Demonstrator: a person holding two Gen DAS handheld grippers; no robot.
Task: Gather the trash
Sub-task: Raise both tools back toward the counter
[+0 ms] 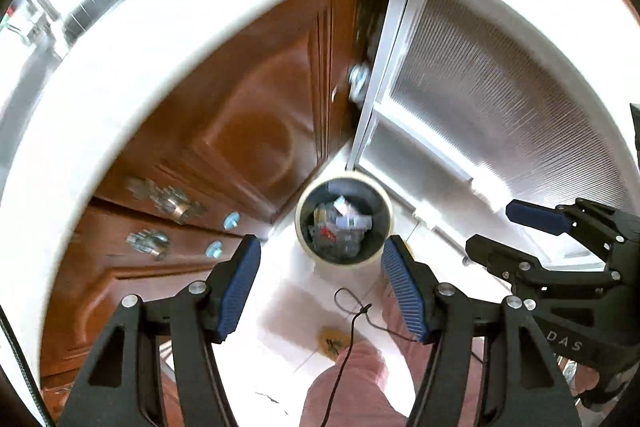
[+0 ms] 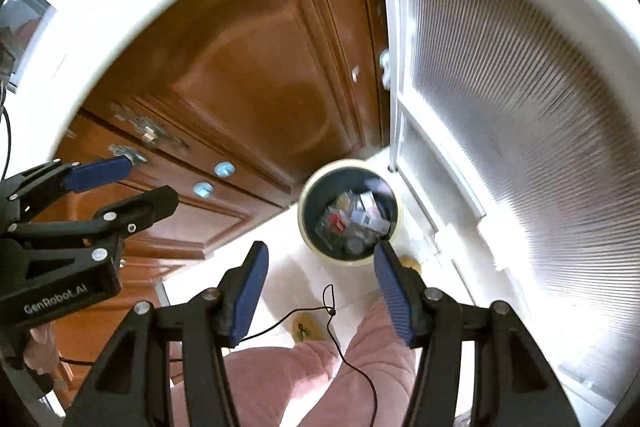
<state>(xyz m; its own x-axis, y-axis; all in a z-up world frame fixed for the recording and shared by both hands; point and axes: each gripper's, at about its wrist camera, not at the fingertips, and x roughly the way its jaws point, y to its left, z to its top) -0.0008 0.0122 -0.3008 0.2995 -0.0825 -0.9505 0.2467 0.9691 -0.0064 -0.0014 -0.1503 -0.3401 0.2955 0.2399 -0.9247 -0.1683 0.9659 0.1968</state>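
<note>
A round cream-rimmed trash bin stands on the white floor below, in the corner between a wooden cabinet and a glass door. It holds crumpled wrappers and packets. My left gripper is open and empty, high above the bin. My right gripper is open and empty too, also above the bin. A blurred pale piece shows at the bin's far rim. Each gripper shows in the other's view, the right one and the left one.
A brown wooden cabinet with metal handles and drawers is at left under a white countertop edge. A ribbed glass sliding door is at right. My pink-trousered legs and yellow slippers are below, with a thin black cord.
</note>
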